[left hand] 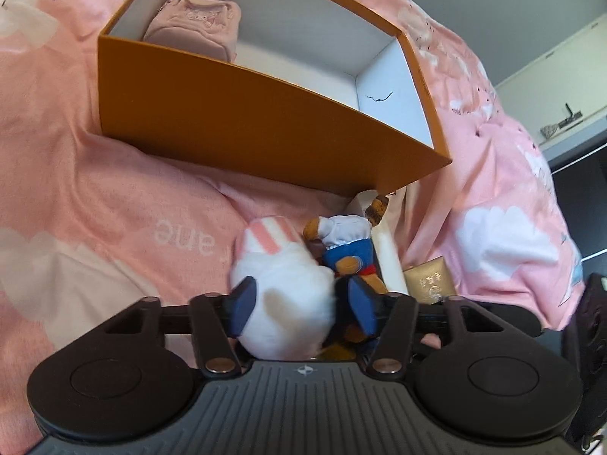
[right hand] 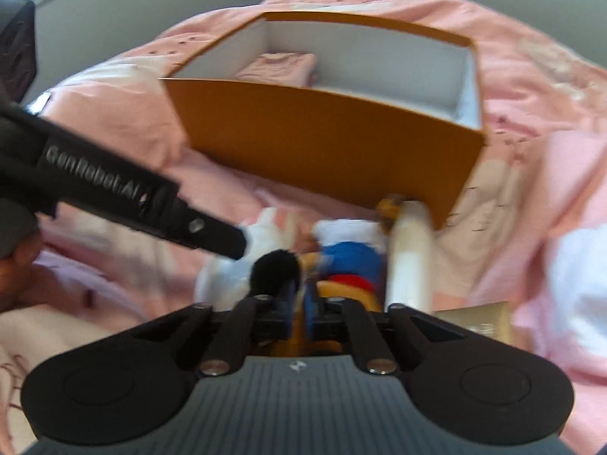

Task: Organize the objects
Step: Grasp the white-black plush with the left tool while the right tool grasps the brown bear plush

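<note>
An orange box [left hand: 235, 129] with a white inside stands open on the pink bedding, with a pink pouch [left hand: 193, 22] in its far corner. In front of it lie a white plush toy [left hand: 288, 303] with a pink-striped part, a small bear [left hand: 347, 242] in a white top and blue trousers, and a cream tube [left hand: 387, 254]. My left gripper [left hand: 303, 305] has its blue pads pressed on both sides of the white plush. My right gripper [right hand: 299, 303] is shut just over the bear [right hand: 349, 258]. That view is blurred, and only an orange sliver shows between the pads. Black fluff [right hand: 273, 269] sits by its left finger.
A gold packet [left hand: 428, 280] lies right of the tube. The box's near corner overhangs the bear's head and the tube's end. The left tool's black handle [right hand: 114, 193] crosses the right wrist view, with a hand [right hand: 15, 273] at its edge. Rumpled pink duvet [left hand: 95, 197] surrounds everything.
</note>
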{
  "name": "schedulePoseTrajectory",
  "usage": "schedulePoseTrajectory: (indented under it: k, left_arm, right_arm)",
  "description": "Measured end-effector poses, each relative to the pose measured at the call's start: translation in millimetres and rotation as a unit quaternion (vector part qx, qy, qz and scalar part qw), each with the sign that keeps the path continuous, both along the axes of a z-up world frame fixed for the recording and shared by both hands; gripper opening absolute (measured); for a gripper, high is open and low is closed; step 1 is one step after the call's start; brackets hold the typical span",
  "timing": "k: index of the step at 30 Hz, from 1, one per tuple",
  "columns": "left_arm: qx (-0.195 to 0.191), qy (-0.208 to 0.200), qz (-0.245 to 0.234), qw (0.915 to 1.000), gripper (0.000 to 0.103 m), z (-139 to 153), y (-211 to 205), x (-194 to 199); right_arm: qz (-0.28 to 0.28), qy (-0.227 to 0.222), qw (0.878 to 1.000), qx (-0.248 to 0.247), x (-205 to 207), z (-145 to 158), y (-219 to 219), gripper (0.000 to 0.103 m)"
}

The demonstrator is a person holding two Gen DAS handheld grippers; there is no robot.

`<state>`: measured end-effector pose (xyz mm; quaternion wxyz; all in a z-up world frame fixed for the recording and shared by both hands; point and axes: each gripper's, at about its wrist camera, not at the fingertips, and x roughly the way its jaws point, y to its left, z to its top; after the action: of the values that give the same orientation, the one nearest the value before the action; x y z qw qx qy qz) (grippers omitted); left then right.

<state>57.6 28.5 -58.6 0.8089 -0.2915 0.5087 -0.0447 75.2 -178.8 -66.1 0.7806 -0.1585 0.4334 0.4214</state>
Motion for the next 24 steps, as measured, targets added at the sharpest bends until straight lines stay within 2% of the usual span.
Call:
schedulePoseTrajectory:
  k: [5,13,15,17,20,22,24]
  left_arm:
    - [-0.001,0.022,-0.012,0.9997,0.076,-6.4,-4.5,3.1]
    - [0.063,0.040,-0.037,0.9965,0.082,-15.6,-18.5,16.4]
    - [0.076,0.044,-0.042,0.9952,0.080,-18.4,-20.1,18.6]
    - [0.088,0.046,-0.040,0.9942,0.068,-21.6,-19.4,19.9]
    - [0.079,0.048,-0.034,0.9951,0.069,-24.5,-12.7,18.8]
    - [0.078,0.048,-0.037,0.9951,0.069,-24.3,-12.7,18.3]
    - [0.080,0.049,-0.040,0.9948,0.070,-25.1,-13.5,18.8]
  right_arm:
    - [0.023,0.054,0.998,0.015,3.1,-8.7,7.0,0.004]
    - [0.045,0.060,0.997,0.023,0.9,-12.3,16.9,0.004]
    - [0.050,0.062,0.997,0.023,-0.5,-13.7,17.8,0.004]
    - [0.052,0.058,0.997,0.020,-1.7,-13.0,19.3,0.004]
    - [0.047,0.032,0.998,0.004,-7.0,-6.3,16.9,0.015]
    - [0.040,-0.001,0.999,-0.006,-11.4,2.0,12.9,0.027]
    - [0.029,-0.041,0.998,-0.024,-14.8,9.1,11.1,0.048]
